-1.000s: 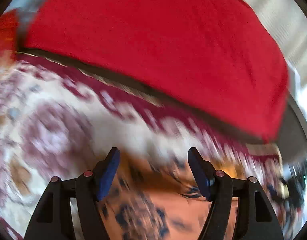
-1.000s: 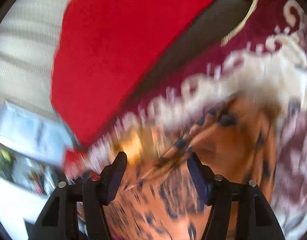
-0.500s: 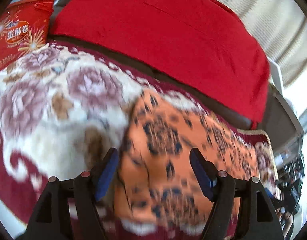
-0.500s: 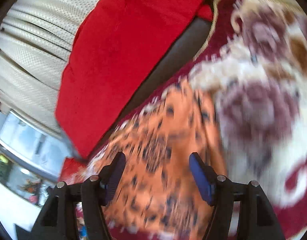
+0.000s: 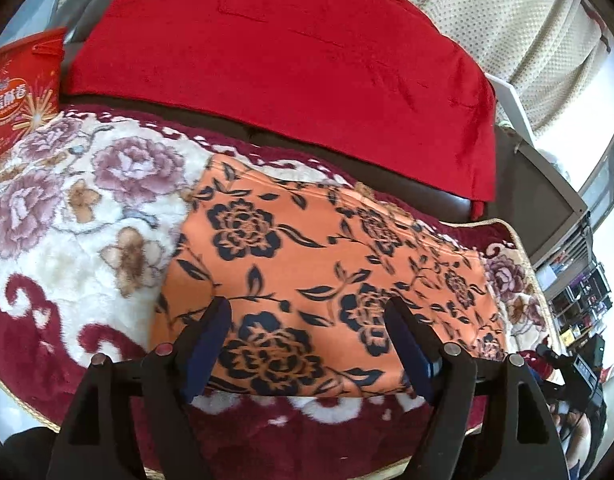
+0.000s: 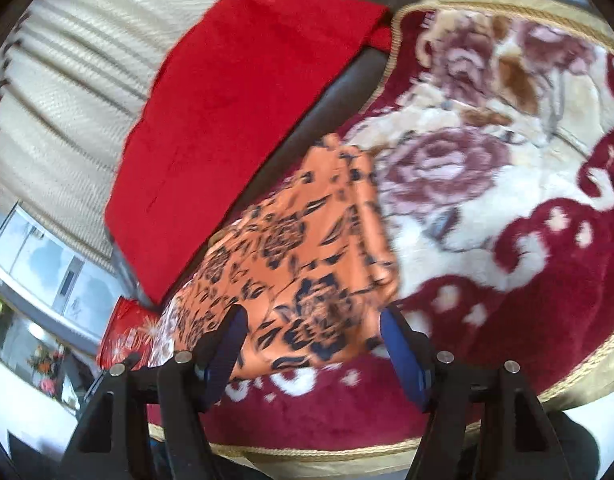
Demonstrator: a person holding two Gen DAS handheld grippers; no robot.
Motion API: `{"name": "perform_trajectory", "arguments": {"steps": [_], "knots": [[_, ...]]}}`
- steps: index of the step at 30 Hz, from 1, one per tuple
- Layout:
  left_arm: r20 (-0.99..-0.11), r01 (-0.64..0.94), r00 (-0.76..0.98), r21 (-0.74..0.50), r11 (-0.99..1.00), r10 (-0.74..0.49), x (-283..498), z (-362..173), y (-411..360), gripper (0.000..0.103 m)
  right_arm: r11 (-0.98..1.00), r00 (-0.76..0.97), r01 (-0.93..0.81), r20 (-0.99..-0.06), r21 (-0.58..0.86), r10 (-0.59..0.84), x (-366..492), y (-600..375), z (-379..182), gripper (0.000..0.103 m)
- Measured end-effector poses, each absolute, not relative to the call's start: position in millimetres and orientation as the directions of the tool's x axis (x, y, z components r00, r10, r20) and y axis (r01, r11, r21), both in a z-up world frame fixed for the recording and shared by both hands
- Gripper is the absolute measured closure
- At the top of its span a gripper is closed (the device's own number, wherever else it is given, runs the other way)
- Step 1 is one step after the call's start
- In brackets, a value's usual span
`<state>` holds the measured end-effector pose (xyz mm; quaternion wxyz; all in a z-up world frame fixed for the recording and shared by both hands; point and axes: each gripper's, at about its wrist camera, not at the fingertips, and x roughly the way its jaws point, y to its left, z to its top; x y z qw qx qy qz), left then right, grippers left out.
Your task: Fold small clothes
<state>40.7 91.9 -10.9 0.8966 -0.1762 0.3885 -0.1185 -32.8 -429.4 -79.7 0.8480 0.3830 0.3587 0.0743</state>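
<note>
An orange garment with a dark floral print (image 5: 307, 264) lies spread flat on a plush floral blanket (image 5: 79, 208). It also shows in the right wrist view (image 6: 303, 252), lying on the blanket (image 6: 507, 208). My left gripper (image 5: 307, 344) is open and empty, held above the garment's near edge. My right gripper (image 6: 313, 344) is open and empty, above the garment's near right corner. Neither gripper touches the cloth.
A red blanket (image 5: 291, 56) drapes the dark sofa back behind the garment, also seen in the right wrist view (image 6: 235, 108). A red snack bag (image 5: 19, 92) stands at the far left. Cream curtains (image 5: 519, 28) hang behind. The floral blanket's gold-trimmed edge (image 6: 587, 376) runs near me.
Both grippers have pulled back and up from the garment, staying open. The garment now lies flat and spread on the blanket, seen from farther off.
</note>
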Motion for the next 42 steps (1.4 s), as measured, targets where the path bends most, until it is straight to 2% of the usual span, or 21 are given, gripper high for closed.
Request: {"name": "perform_trajectory", "arguments": {"steps": [6,8,9,10,11,12,14,16,21,30,42], "knots": [[-0.682,0.067,0.649,-0.39,0.919,-0.337,49.2,-15.2,68.5,0.023,0.504,0.679,0.002,-0.372,0.864,0.633,-7.2,-405.3,-81.5,0.03],[-0.7,0.05,0.643,-0.368,0.928,-0.312,51.7,-15.6,61.7,0.023,0.506,0.669,0.03,-0.394,0.862,0.631,12.4,-399.6,-95.0,0.03],[-0.708,0.035,0.642,-0.357,0.934,-0.294,52.2,-15.5,60.2,0.023,0.538,0.664,0.096,-0.456,0.838,0.592,21.9,-403.2,-109.5,0.03],[-0.713,0.021,0.642,-0.35,0.936,-0.281,52.2,-15.2,59.4,0.023,0.55,0.659,0.17,-0.509,0.818,0.554,24.5,-408.3,-120.2,0.035],[-0.716,0.008,0.644,-0.347,0.938,-0.27,52.3,-15.2,59.2,0.022,0.51,0.66,0.228,-0.517,0.829,0.545,21.9,-416.2,-133.3,0.039],[-0.721,-0.005,0.644,-0.34,0.94,-0.257,53.2,-16.0,58.9,0.021,0.456,0.684,0.224,-0.472,0.861,0.556,13.7,-423.1,-138.8,0.039],[-0.735,-0.021,0.636,-0.322,0.947,-0.236,57.9,-20.0,56.0,0.021,0.498,0.7,0.218,-0.49,0.839,0.52,1.9,-426.2,-128.4,0.038],[-0.747,-0.021,0.624,-0.309,0.951,-0.229,62.3,-23.4,53.4,0.021,0.553,0.704,0.184,-0.502,0.813,0.503,-10.5,-424.8,-113.3,0.032],[-0.759,-0.046,0.615,-0.302,0.952,-0.211,69.7,-30.3,52.8,0.021,0.562,0.668,0.132,-0.492,0.817,0.559,-35.8,-408.3,-108.9,0.032],[-0.773,-0.075,0.606,-0.289,0.954,-0.187,69.5,-33.2,60.0,0.021,0.479,0.652,0.223,-0.495,0.849,0.574,-21.5,-385.5,-158.0,0.032],[-0.777,-0.105,0.608,-0.284,0.953,-0.164,65.8,-29.4,70.6,0.021,0.389,0.706,0.283,-0.464,0.877,0.535,-23.8,-412.7,-160.1,0.031]]}}
